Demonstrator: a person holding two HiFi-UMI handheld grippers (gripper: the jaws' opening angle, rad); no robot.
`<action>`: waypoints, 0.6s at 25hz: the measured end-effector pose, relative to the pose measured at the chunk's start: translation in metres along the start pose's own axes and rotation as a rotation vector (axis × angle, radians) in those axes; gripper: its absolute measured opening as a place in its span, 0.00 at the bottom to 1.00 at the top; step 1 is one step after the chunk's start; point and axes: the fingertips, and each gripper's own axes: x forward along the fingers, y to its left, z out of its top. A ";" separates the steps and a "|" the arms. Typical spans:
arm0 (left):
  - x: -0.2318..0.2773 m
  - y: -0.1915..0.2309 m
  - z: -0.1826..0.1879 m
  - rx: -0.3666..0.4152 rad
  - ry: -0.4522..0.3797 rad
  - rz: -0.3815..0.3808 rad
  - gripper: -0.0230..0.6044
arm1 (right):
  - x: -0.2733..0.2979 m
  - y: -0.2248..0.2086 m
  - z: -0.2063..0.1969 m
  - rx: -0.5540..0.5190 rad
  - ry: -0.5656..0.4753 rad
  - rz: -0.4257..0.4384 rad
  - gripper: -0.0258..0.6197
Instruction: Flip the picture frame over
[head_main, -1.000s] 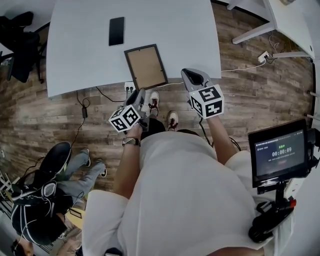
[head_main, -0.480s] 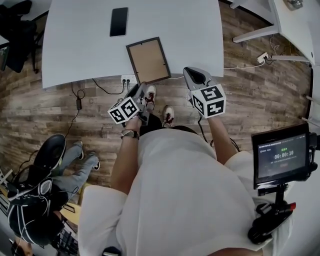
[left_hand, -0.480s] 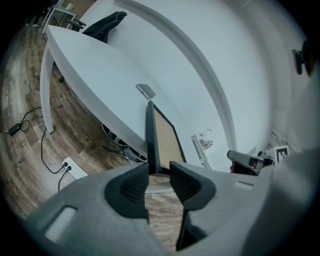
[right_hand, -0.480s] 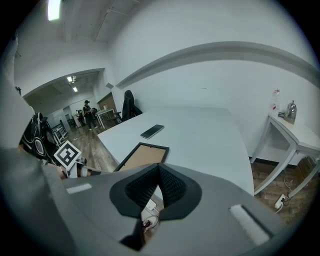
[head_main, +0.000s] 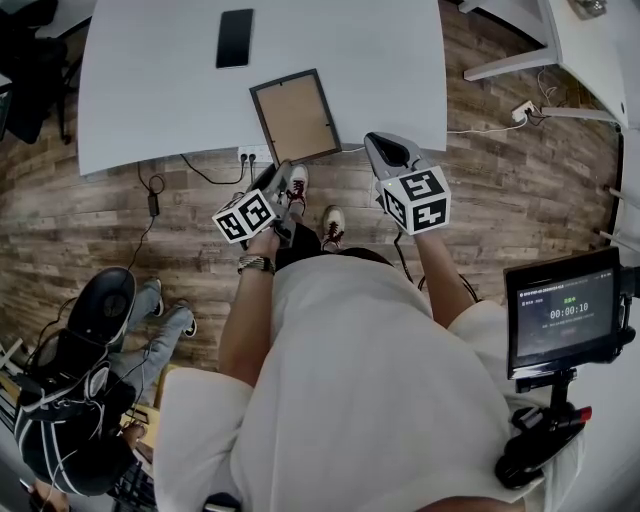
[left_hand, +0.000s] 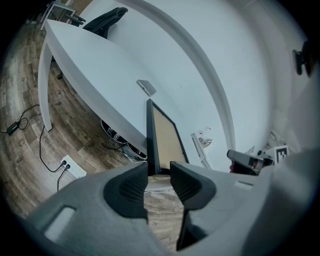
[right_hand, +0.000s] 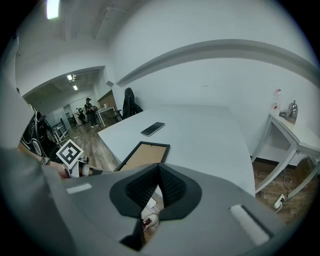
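The picture frame (head_main: 294, 117) lies with its brown backing up and a black rim around it, near the front edge of the white table (head_main: 150, 100). My left gripper (head_main: 281, 177) is just below that edge. In the left gripper view the frame (left_hand: 165, 137) runs straight ahead of the gap. The left gripper (left_hand: 159, 172) is open; its jaws have just been opening, and the pads press on nothing. My right gripper (head_main: 379, 146) hovers right of the frame's near corner. In its own view the right gripper (right_hand: 159, 169) is shut and empty, with the frame (right_hand: 145, 154) beyond.
A black phone (head_main: 234, 38) lies farther back on the table, left of the frame. A power strip (head_main: 252, 154) and cables sit on the wood floor under the table's edge. A seated person (head_main: 100, 350) is at lower left. A monitor (head_main: 565, 310) stands at right.
My left gripper has sunk a little and rolled slightly by the table's front edge, and its jaws have opened. The right gripper and the frame have kept still.
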 end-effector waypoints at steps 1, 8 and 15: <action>0.000 0.000 0.001 0.005 0.001 0.002 0.26 | 0.000 0.001 0.000 0.000 0.000 0.001 0.04; -0.002 0.001 0.003 0.122 0.025 0.041 0.29 | 0.004 0.001 0.007 0.003 -0.013 -0.001 0.04; -0.011 0.007 0.015 0.254 -0.008 0.146 0.29 | 0.004 -0.003 0.013 0.016 -0.042 -0.008 0.04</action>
